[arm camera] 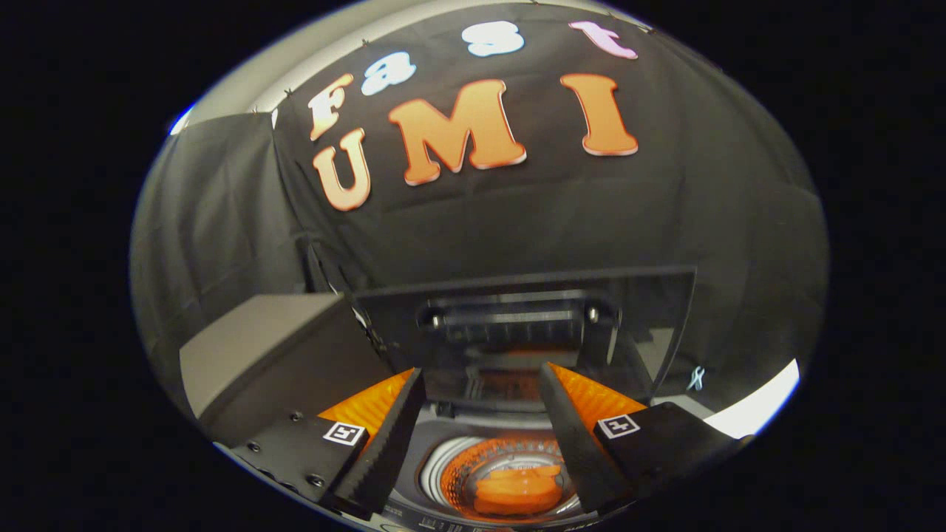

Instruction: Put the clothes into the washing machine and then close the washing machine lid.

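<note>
I look down past my gripper (480,371) into a top-loading washing machine. Its round drum (448,473) lies below and between the fingers (384,443), and an orange garment (517,493) rests at the bottom of it. The dark glass lid (654,314) stands raised just beyond the fingertips, with a black hinge or handle bar (510,322) across its middle. An orange glow is reflected in the lid glass. The gripper is open and hovers above the drum mouth with nothing held between its fingers.
A grey box-shaped block (273,347) stands left of the raised lid, close to the left finger. A pale surface (761,403) shows at the right behind the machine. Black cloth walls close the booth behind and to both sides.
</note>
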